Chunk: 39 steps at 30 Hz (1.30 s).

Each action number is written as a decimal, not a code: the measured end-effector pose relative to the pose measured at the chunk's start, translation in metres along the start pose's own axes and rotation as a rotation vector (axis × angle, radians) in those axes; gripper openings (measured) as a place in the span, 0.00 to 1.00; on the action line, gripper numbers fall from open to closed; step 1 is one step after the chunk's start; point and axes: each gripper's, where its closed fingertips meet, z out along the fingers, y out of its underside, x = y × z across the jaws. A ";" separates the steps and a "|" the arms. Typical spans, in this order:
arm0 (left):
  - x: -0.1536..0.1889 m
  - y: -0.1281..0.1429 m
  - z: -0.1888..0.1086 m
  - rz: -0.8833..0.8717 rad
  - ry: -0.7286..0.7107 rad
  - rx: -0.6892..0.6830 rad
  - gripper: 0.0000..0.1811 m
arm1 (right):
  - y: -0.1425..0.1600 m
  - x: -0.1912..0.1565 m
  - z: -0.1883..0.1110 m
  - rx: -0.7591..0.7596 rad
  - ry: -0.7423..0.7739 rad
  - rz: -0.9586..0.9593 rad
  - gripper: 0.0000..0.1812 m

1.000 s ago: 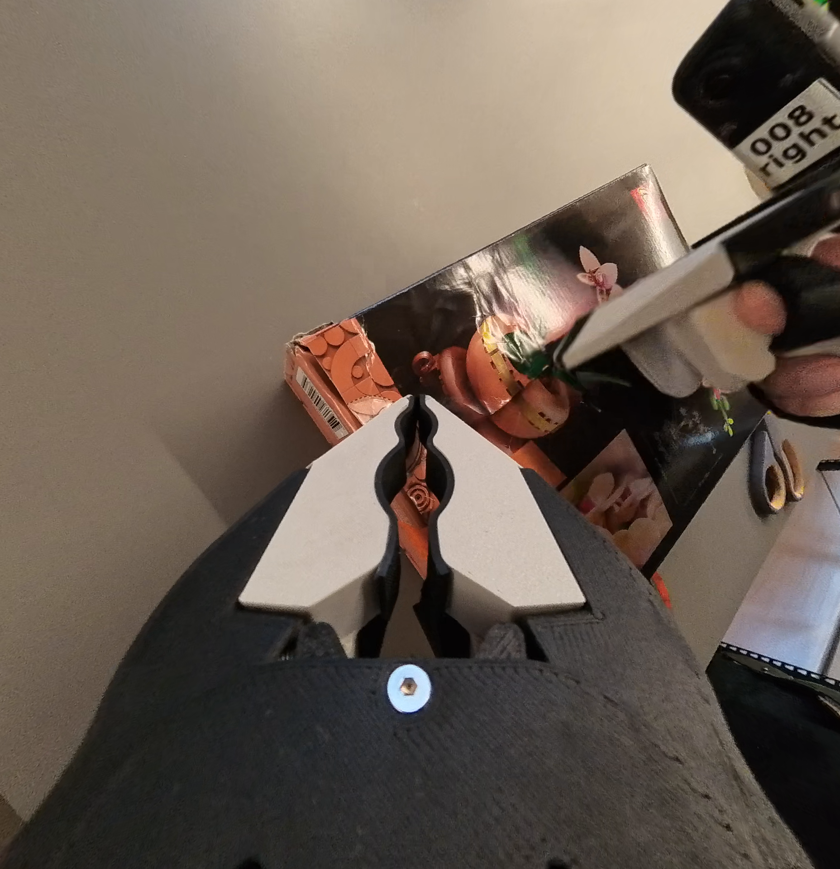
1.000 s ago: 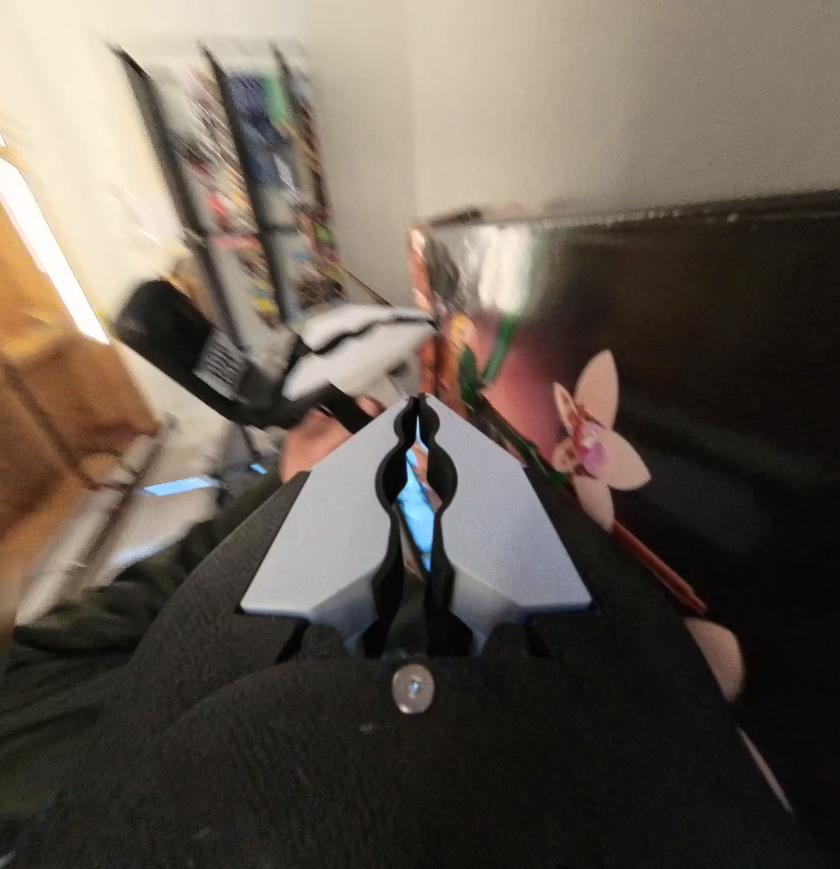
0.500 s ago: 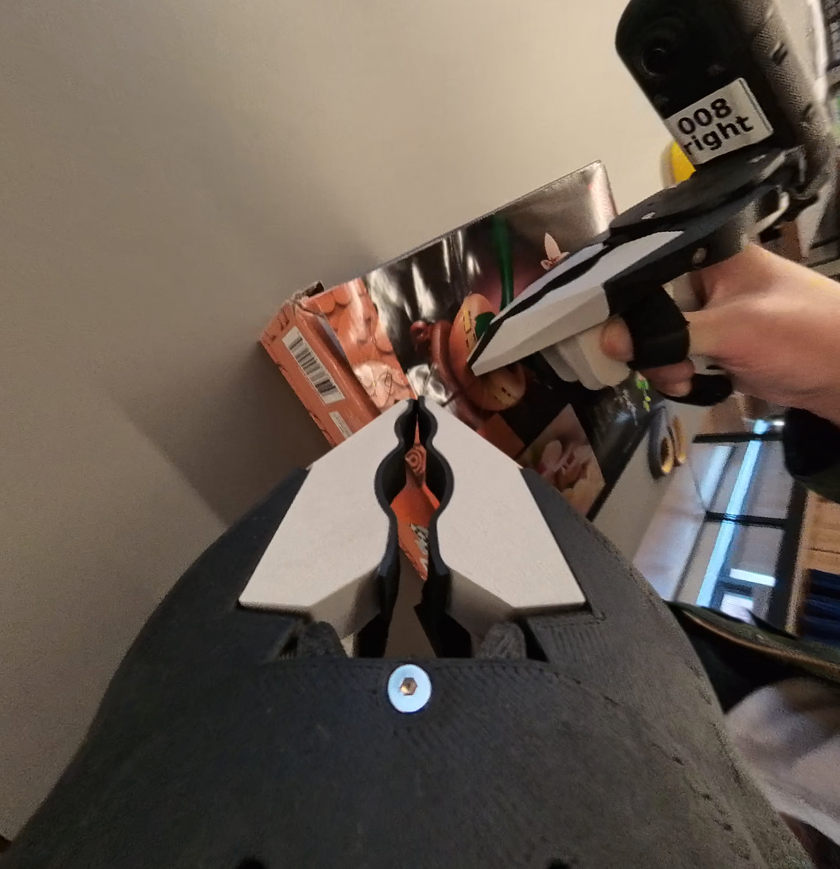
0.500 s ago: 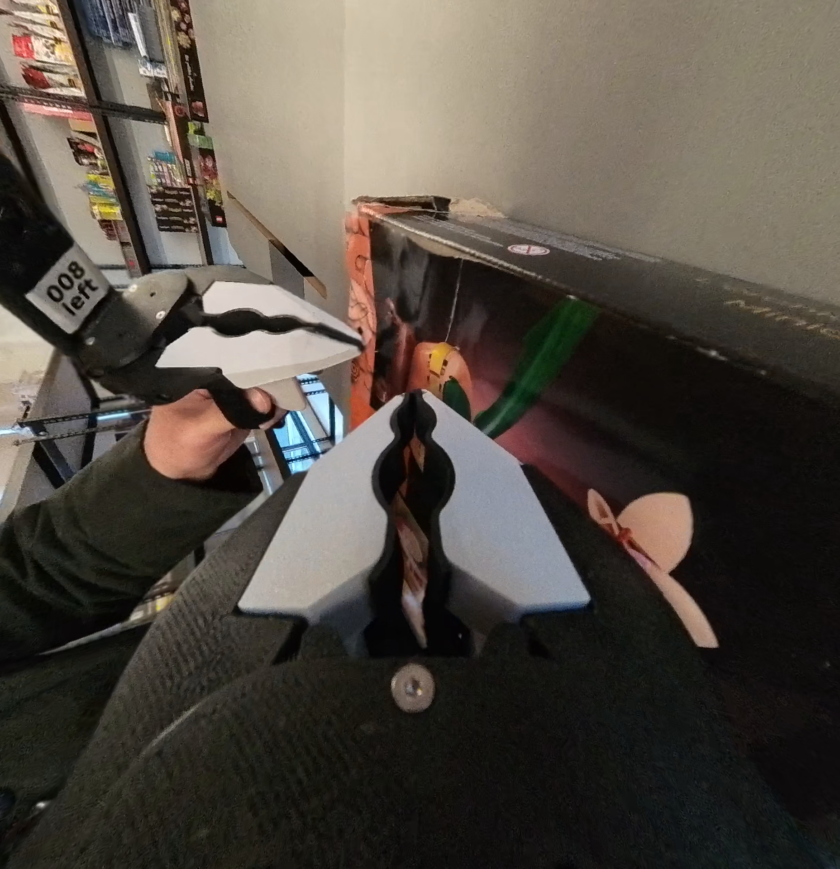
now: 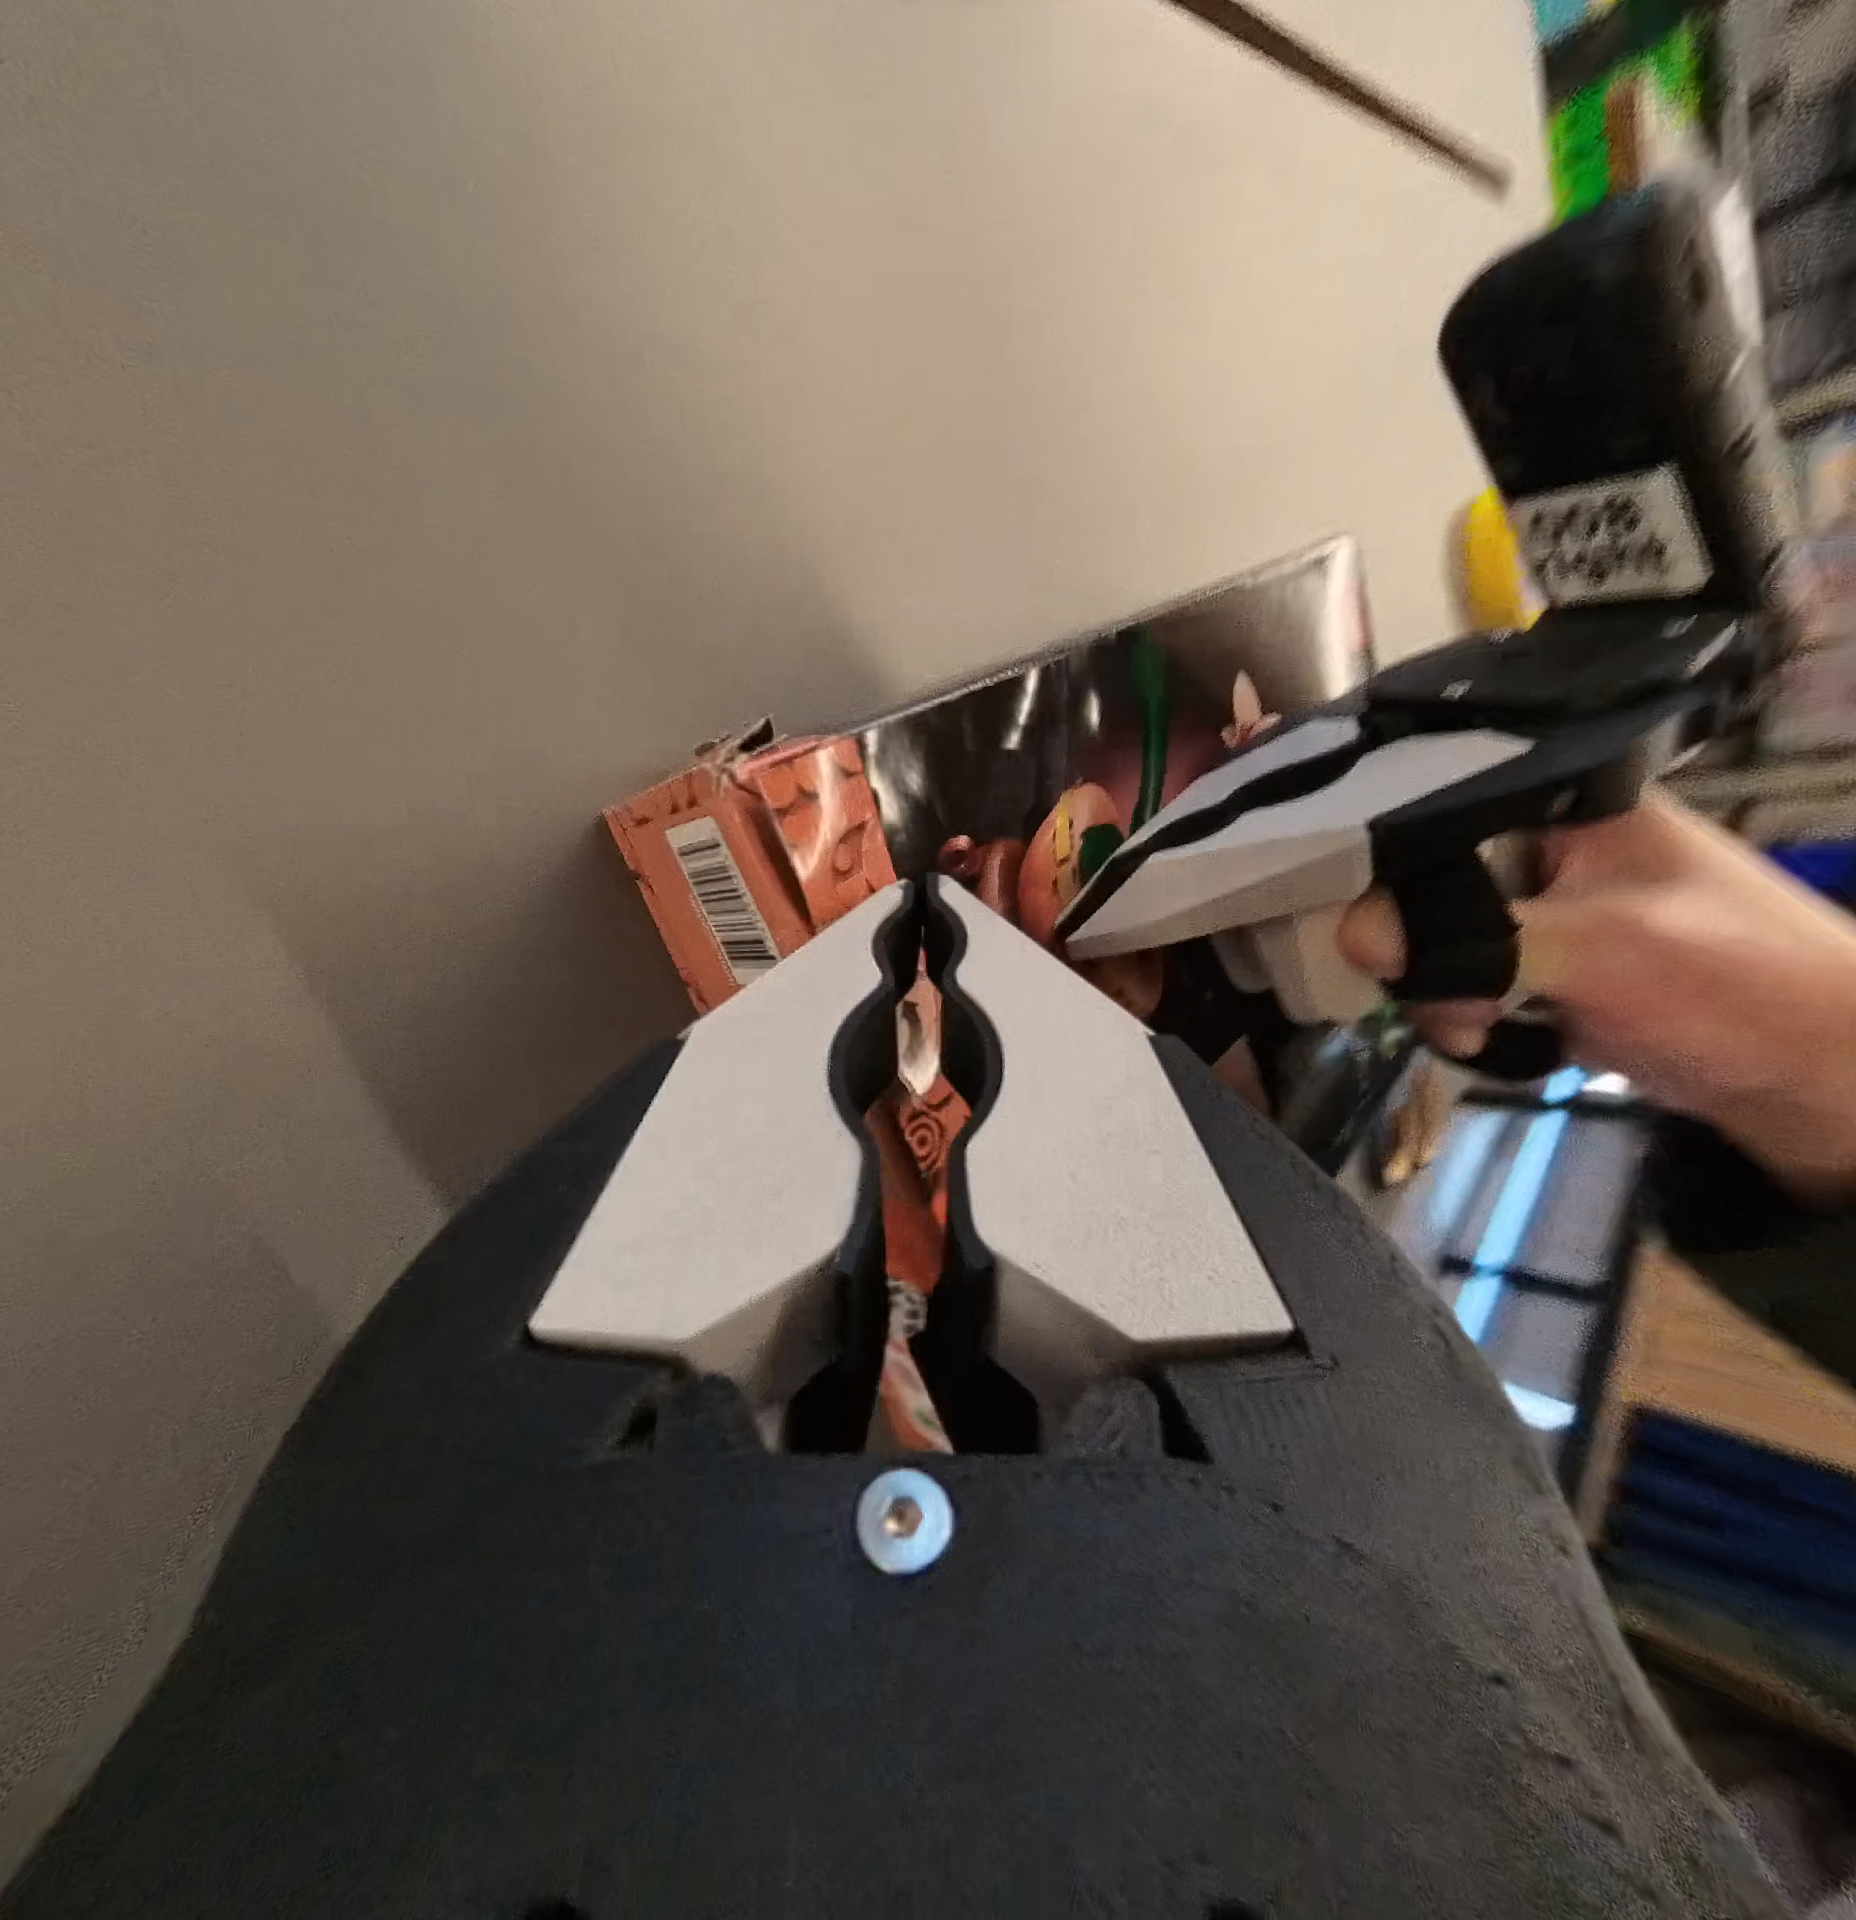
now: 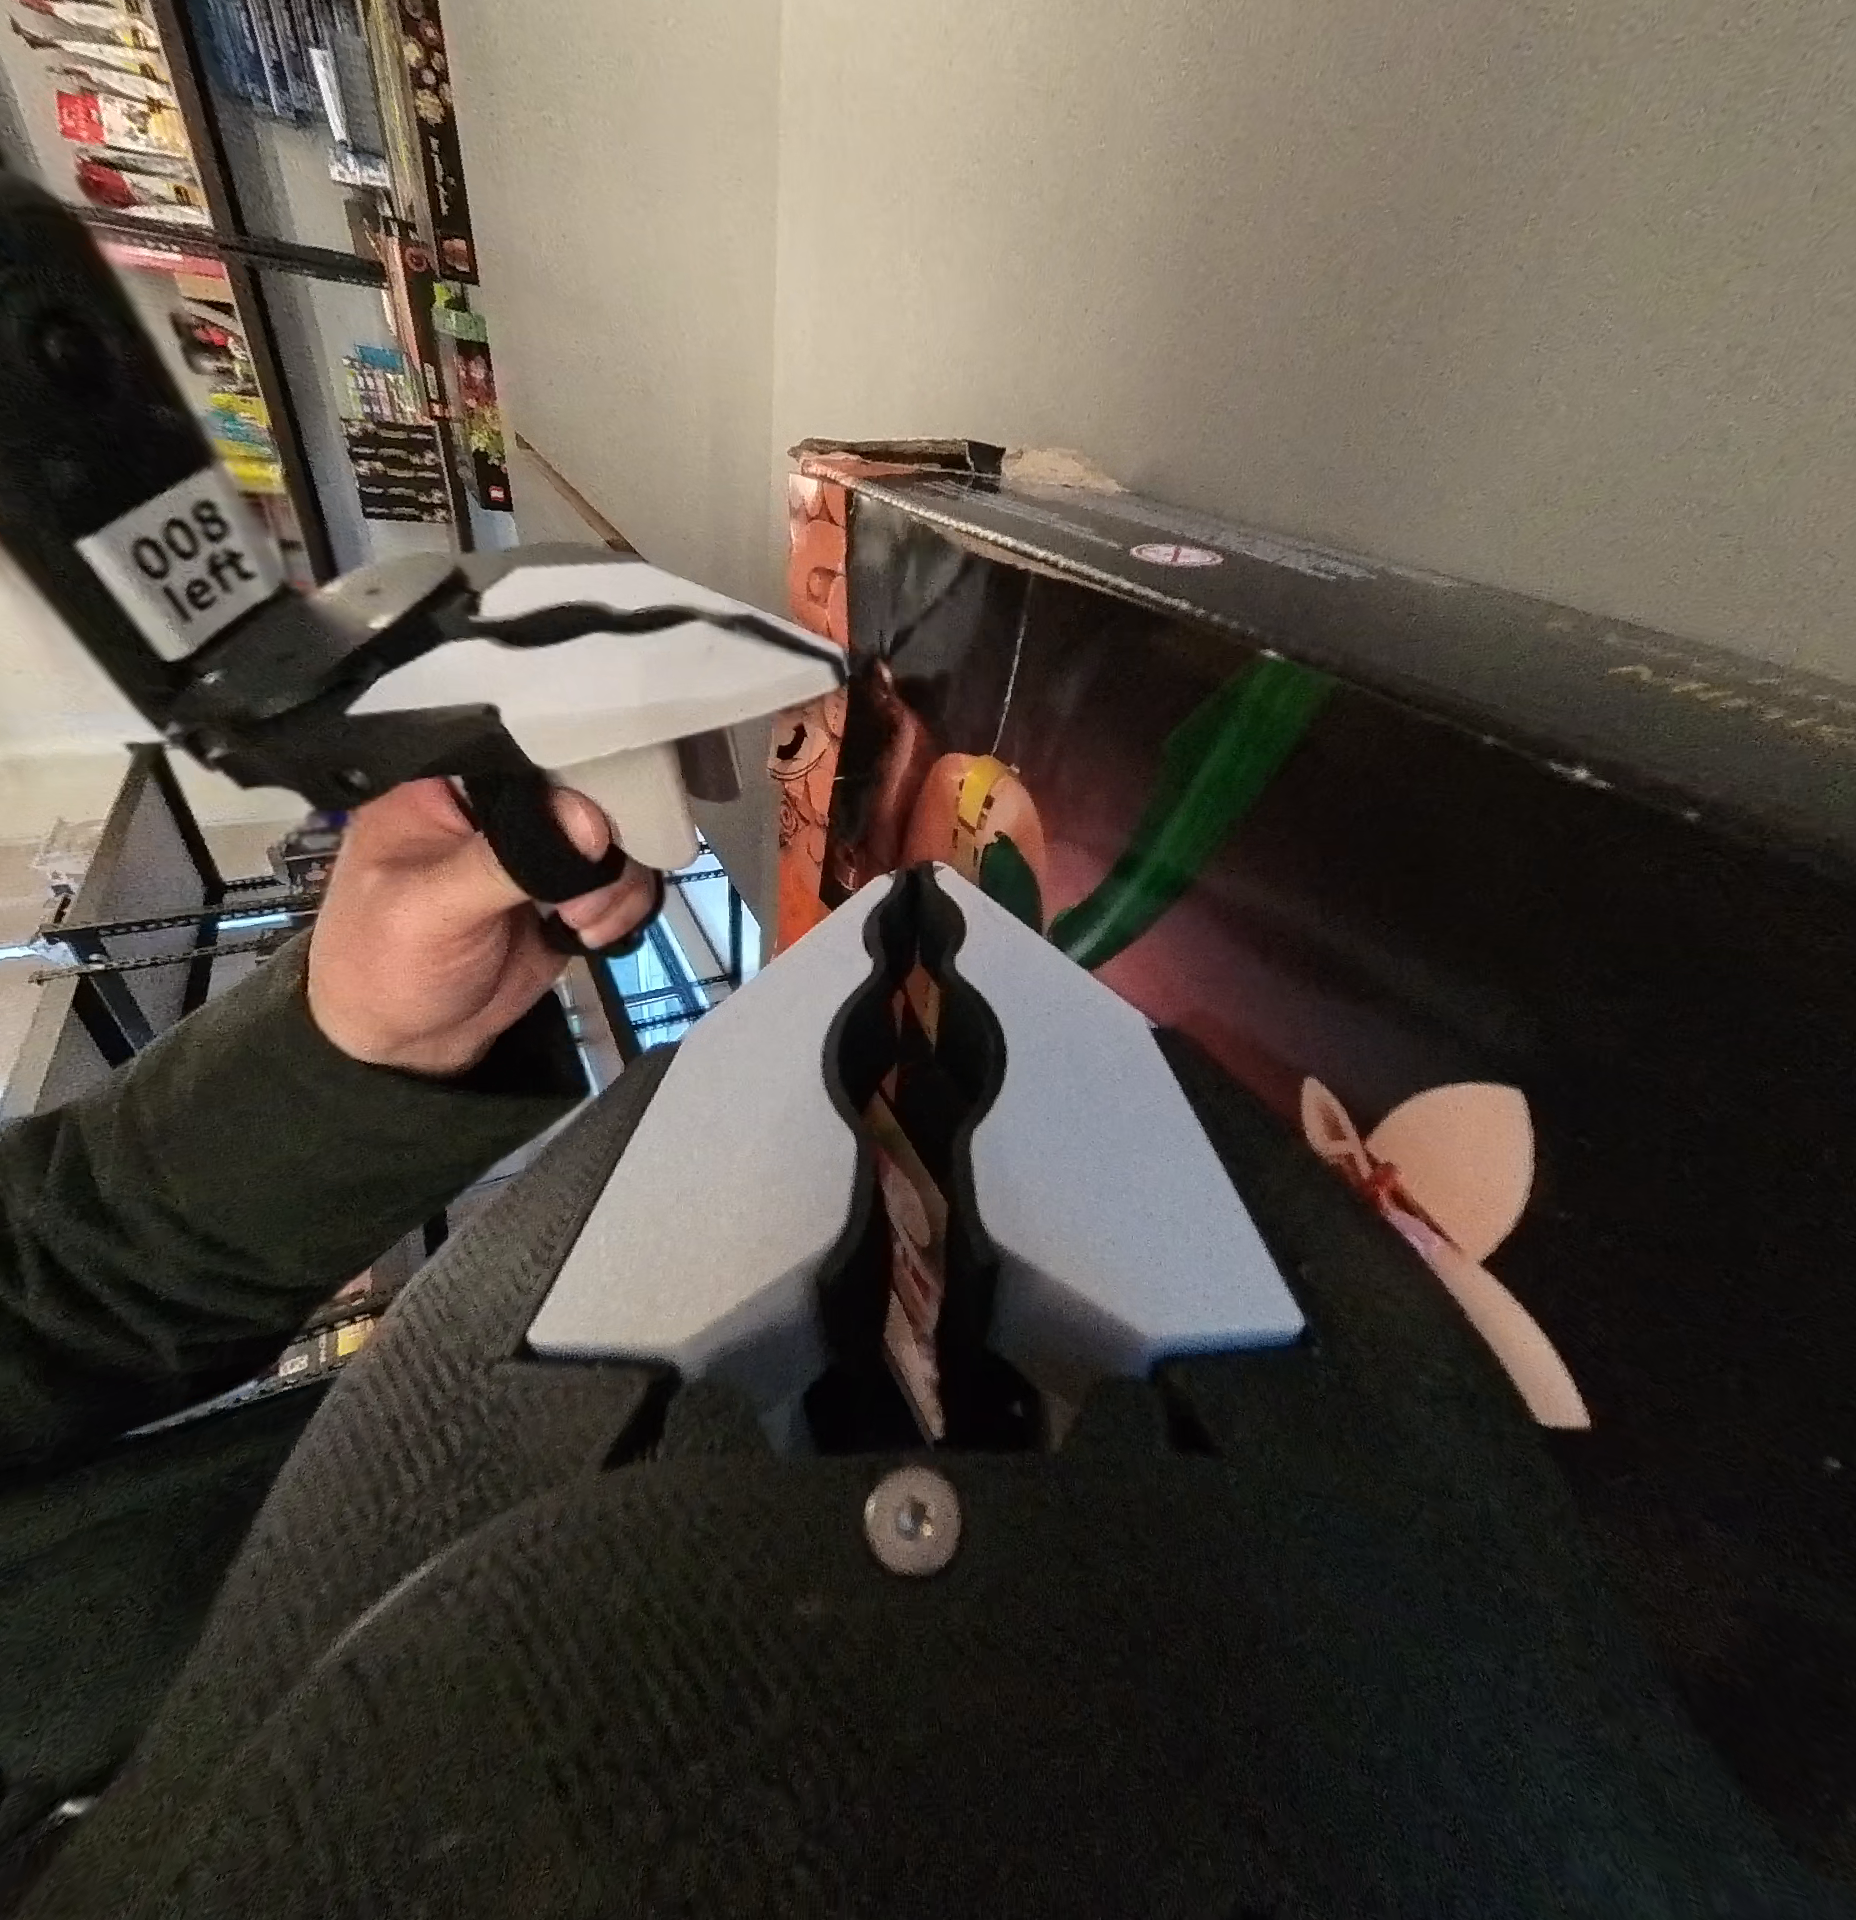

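Since half a second ago, both of your grippers have closed in on the near end of the glossy black box [image 6: 1423, 831], and its orange end panel [image 5: 737, 894] now sits nearer the left gripper [image 5: 924, 894] than it did. That box stands on edge against the beige wall [image 5: 488, 416], printed with an orange pot and pale flowers, its top corner flap torn. Your left gripper's jaws are pressed together with nothing between them, its tip just short of the corner where the orange end meets the dark face; from the right wrist view it looks to be at or almost on that edge, and I cannot tell whether it touches. Your right gripper [image 6: 919, 883] is likewise closed and empty, hovering near the printed face. Nothing is gripped yet; the box is not lifted. Shelves of packaged goods [image 6: 280, 260] stand behind your left hand [image 6: 446, 935].
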 end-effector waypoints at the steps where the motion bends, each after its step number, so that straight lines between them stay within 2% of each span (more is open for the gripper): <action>1: 0.000 -0.001 0.000 -0.070 0.037 0.022 0.00 | 0.000 0.000 0.000 0.000 -0.004 0.005 0.01; 3: 0.000 -0.003 -0.002 -0.135 0.090 0.067 0.00 | -0.001 -0.002 -0.001 -0.005 -0.022 0.031 0.00; 5: 0.000 -0.002 -0.003 -0.071 0.067 0.086 0.00 | -0.004 -0.005 -0.003 -0.007 -0.052 0.073 0.00; 9: 0.000 -0.001 -0.004 -0.021 0.028 0.093 0.00 | -0.042 -0.011 -0.012 0.179 -0.161 0.225 0.00; 11: 0.000 0.000 -0.005 -0.054 0.047 0.100 0.00 | -0.053 -0.001 -0.013 0.216 -0.092 0.212 0.00; 13: -0.001 0.001 -0.006 -0.088 0.067 0.106 0.00 | -0.051 0.001 -0.008 0.162 -0.027 0.128 0.00; 20: -0.002 0.003 -0.009 -0.022 0.041 0.103 0.00 | -0.045 -0.005 -0.007 0.133 -0.032 0.045 0.00; 24: -0.001 0.002 -0.009 -0.075 0.094 0.106 0.00 | -0.013 -0.027 -0.007 0.016 -0.228 0.177 0.00; 28: -0.001 0.003 -0.010 -0.103 0.096 0.086 0.00 | -0.003 -0.001 -0.002 0.009 0.012 0.006 0.00; 30: 0.004 0.009 -0.012 -0.109 0.111 0.017 0.00 | -0.001 0.001 -0.001 -0.001 0.021 0.004 0.00; 33: 0.011 0.029 -0.016 -0.008 0.106 -0.096 0.00 | 0.001 0.004 -0.003 -0.004 0.009 0.002 0.00; 35: 0.008 0.030 -0.019 0.021 0.070 -0.077 0.00 | 0.002 0.004 -0.003 -0.005 0.004 0.002 0.00; 39: 0.006 0.023 -0.019 -0.165 0.152 0.012 0.00 | 0.000 0.001 -0.003 0.004 -0.039 0.090 0.00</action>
